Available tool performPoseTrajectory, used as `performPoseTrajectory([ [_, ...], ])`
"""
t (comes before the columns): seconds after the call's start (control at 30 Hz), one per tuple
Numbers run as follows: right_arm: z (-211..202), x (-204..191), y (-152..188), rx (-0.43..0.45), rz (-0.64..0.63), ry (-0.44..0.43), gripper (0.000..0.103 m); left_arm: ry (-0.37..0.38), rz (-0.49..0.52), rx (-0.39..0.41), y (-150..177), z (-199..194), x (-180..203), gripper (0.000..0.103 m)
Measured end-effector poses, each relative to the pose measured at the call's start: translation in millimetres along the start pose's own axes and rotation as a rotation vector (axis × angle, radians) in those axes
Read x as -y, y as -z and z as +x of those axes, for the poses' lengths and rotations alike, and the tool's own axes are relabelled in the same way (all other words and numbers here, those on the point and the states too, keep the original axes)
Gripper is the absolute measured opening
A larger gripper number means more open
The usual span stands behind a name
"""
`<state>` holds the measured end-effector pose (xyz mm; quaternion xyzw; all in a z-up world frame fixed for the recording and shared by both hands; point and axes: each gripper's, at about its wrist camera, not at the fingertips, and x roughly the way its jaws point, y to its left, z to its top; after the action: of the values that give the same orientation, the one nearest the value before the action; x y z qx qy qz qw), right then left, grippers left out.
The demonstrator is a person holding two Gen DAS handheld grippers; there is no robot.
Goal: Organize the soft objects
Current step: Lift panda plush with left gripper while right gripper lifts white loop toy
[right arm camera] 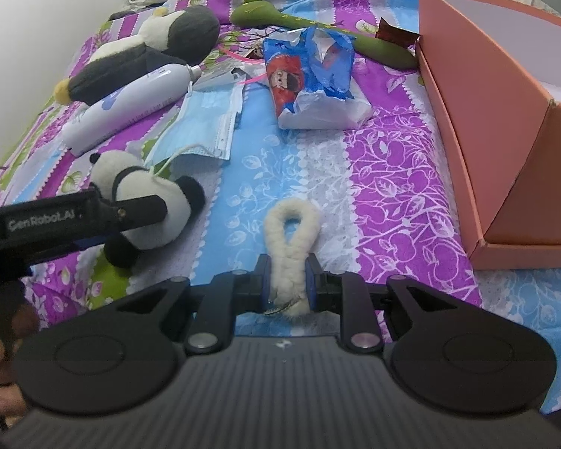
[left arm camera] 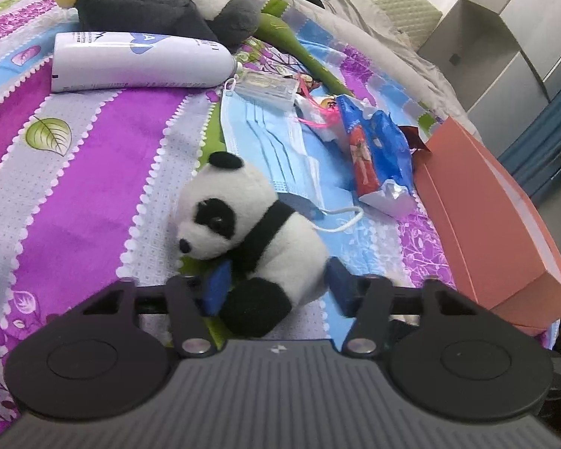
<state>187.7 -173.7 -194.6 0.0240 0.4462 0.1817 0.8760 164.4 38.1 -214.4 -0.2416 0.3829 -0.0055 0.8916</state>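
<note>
Spread over the patterned bedsheet (left arm camera: 93, 187), the panda plush (left arm camera: 258, 239) sits between my left gripper (left arm camera: 280, 284)'s parted, unclamped jaws, body crosswise, while my right gripper (right arm camera: 286, 280) clamps the fuzzy loop (right arm camera: 290, 235).

Between my left tool's (left arm camera: 276, 286) jaws sits the panda (left arm camera: 250, 243) on the bed (left arm camera: 74, 187). Just beyond it lies the mask (left arm camera: 276, 138), the wrapper (left arm camera: 377, 161) to its right, the box (left arm camera: 486, 217) farther right. Far ahead lies the bottle (left arm camera: 138, 61), the penguin (left arm camera: 149, 3) behind it. My right tool (right arm camera: 286, 280) clamps the loop (right arm camera: 290, 239), the box (right arm camera: 505, 131) ahead to its right.
</note>
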Motion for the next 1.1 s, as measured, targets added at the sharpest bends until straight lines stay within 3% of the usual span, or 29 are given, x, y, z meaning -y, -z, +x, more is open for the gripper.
performPoseTrajectory([
  [0.6, -60.6, -6.3, -2.8, 0.070, 0.001, -0.015, 0.022, 0.040, 0.148, -0.070, 6.7, -77.2, 24.6, 0.053],
  [0.87, -103.5, 0.5, -19.5, 0.137, -0.004, -0.040, 0.022, 0.068, 0.217, -0.051, 0.0, -114.2, 52.7, 0.053],
  [1.1, -134.6, 14.4, -45.1, 0.205, -0.004, -0.040, 0.022, 0.092, 0.269, 0.006, -29.0, -129.3, 96.0, 0.053],
])
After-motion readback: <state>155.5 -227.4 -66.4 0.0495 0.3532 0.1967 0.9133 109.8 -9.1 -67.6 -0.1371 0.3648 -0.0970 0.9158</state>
